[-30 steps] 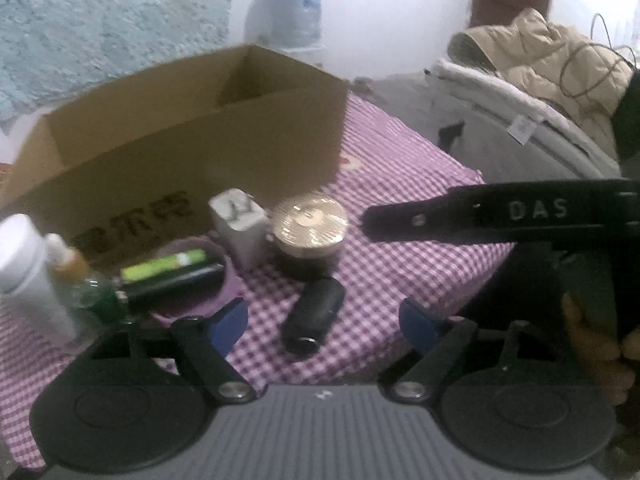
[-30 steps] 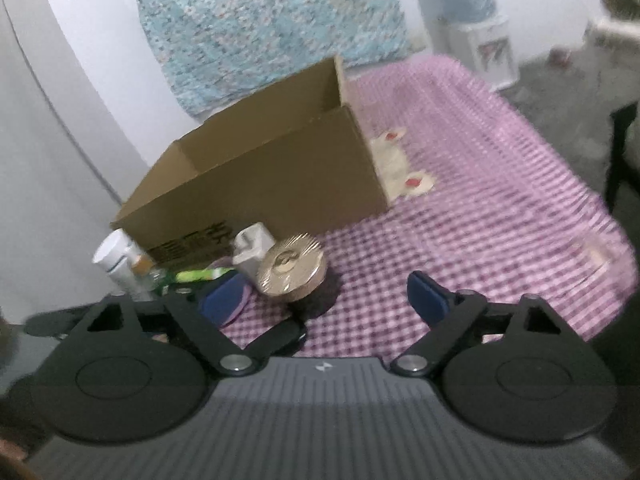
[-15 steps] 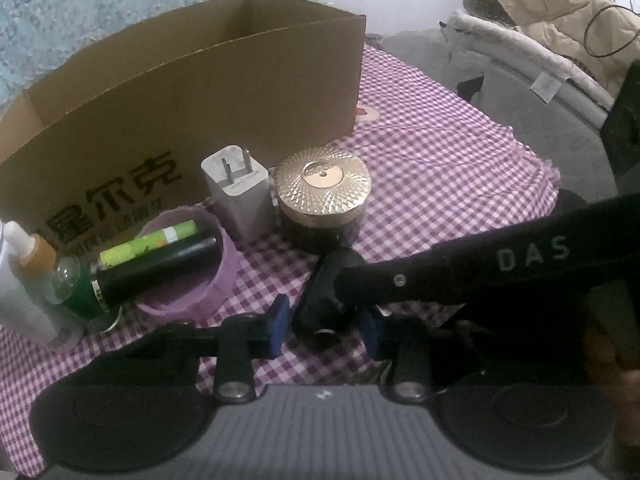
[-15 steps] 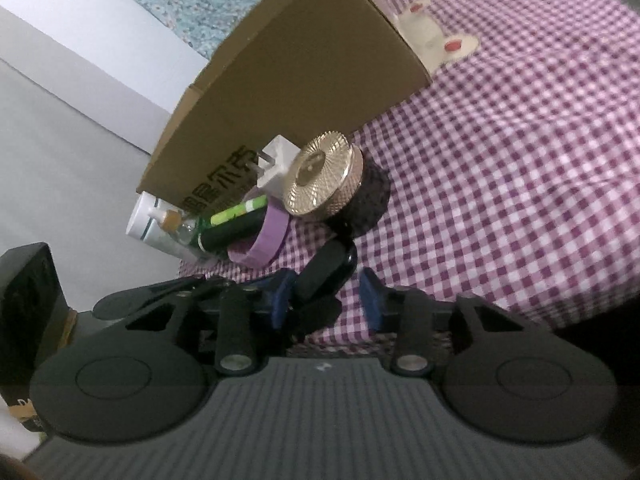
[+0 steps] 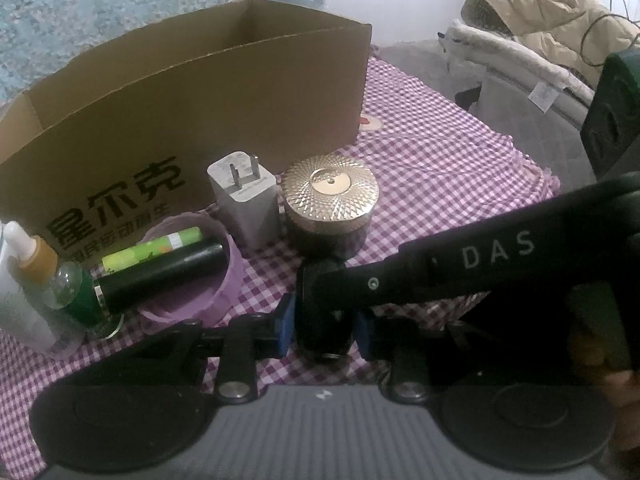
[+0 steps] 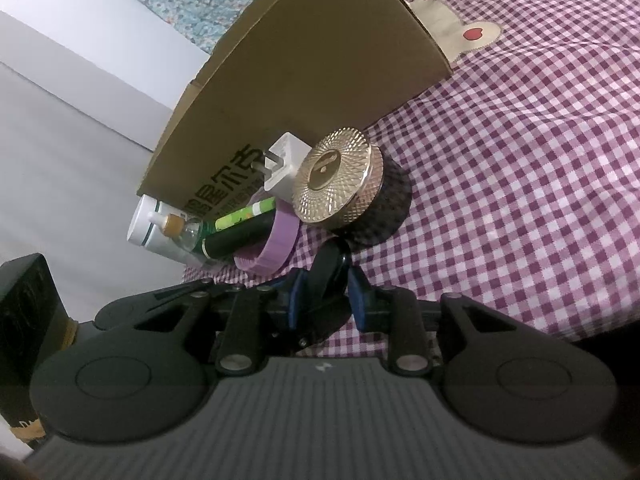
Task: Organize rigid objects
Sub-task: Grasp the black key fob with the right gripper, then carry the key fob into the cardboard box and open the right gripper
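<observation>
Both grippers, left (image 5: 323,325) & right (image 6: 323,299), clamping black cylinder (image 5: 320,332); right's just been closing; gold-lidded jar (image 5: 330,208), charger (image 5: 244,202), cardboard box (image 5: 200,92) crowding behind on checked cloth (image 5: 440,184)

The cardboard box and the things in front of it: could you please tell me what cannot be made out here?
- Cardboard box floor: hidden by its front wall in both views.
- Black cylinder: far end covered by the right gripper in the left wrist view.
- White bottle: cut off by the left edge there.
- Bottle labels: too blurred to read.
</observation>
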Available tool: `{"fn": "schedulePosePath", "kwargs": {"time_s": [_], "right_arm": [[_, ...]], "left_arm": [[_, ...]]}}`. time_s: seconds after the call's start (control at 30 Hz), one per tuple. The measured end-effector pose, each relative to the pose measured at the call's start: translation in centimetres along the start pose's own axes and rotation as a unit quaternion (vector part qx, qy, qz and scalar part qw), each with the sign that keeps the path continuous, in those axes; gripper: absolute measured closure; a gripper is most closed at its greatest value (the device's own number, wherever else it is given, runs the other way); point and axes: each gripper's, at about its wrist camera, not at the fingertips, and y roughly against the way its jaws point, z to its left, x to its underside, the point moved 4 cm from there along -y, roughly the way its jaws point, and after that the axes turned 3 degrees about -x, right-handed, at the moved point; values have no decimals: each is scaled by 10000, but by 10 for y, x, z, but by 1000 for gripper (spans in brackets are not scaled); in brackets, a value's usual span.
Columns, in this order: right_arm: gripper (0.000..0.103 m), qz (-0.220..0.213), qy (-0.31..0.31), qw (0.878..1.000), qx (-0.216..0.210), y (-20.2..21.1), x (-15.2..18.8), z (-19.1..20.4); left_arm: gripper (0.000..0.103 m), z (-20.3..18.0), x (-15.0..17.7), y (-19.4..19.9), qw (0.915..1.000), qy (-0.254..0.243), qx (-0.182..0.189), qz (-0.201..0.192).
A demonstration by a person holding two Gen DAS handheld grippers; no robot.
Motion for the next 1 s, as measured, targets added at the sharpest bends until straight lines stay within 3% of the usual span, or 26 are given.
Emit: {"fn": "schedulePosePath", "kwargs": {"time_s": [0.3, 0.6, 0.83, 1.0], "right_arm": [[84, -115, 30, 9999, 38, 4, 5, 8], [84, -400, 470, 9981, -27, 22, 4, 51], [84, -635, 1191, 9898, -460, 24, -40, 116], [84, -526, 1585, 9827, -800, 1, -92, 161]], "left_arm": [[72, 6, 4, 12, 9995, 246, 116, -181], [72, 14, -2, 60, 9967, 308, -13, -751], [72, 55, -47, 108, 9902, 541, -326, -1247], [72, 95, -93, 120, 9878, 657, -641, -1256]]}}
